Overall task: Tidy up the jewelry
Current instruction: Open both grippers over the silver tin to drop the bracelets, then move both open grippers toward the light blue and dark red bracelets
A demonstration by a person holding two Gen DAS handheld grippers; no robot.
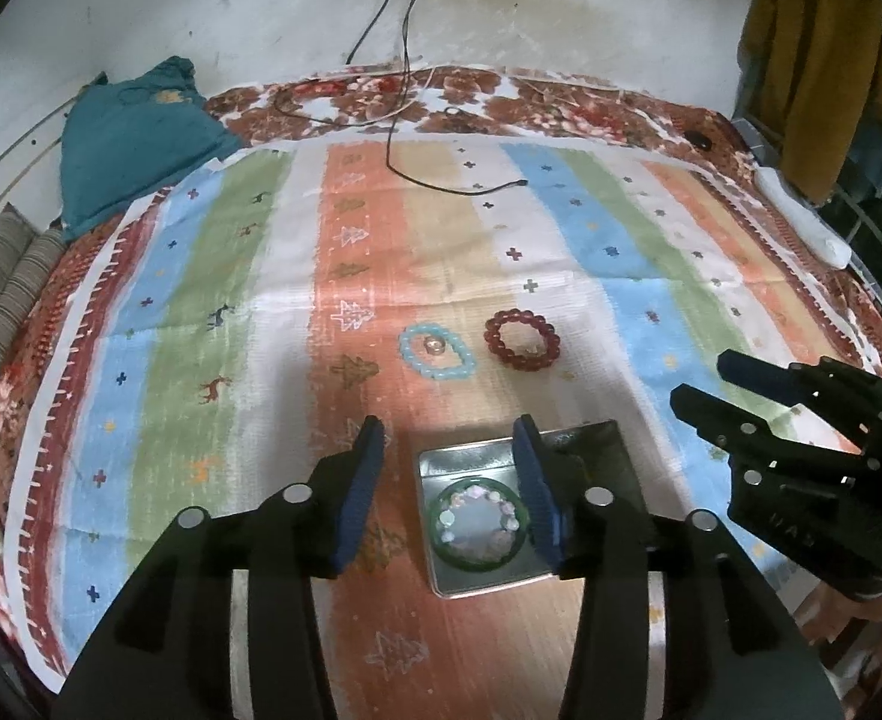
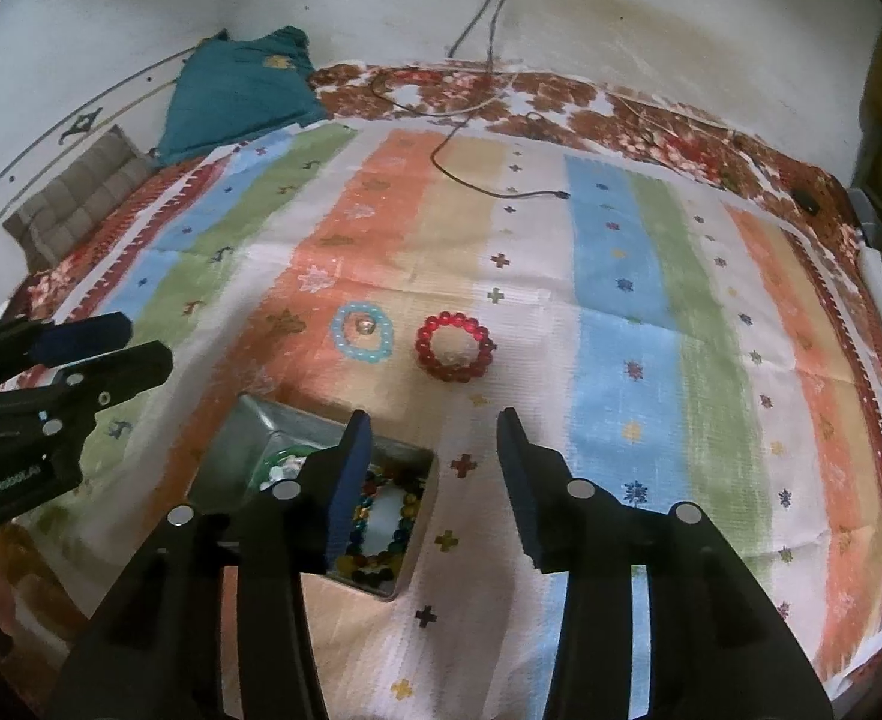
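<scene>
both claws hang empty with their jaws apart above the striped cloth point(image 2: 621, 252) on the bed: the left claw point(image 1: 450, 438) over the metal tin point(image 1: 441, 582), the right claw point(image 2: 435, 438) just beside it. the tin already holds a green bangle point(image 1: 441, 528) and a multicoloured bead bracelet point(image 2: 408, 516). the light blue bracelet point(image 2: 362, 333) and red bead bracelet point(image 2: 455, 345) lie a little beyond it, side by side, apart. likely next: the right claw straddles one bead wall of the red one, pinching across it, not the hole.

Bare cloth point(image 2: 561, 324) around red bracelet point(image 2: 455, 346)
</scene>
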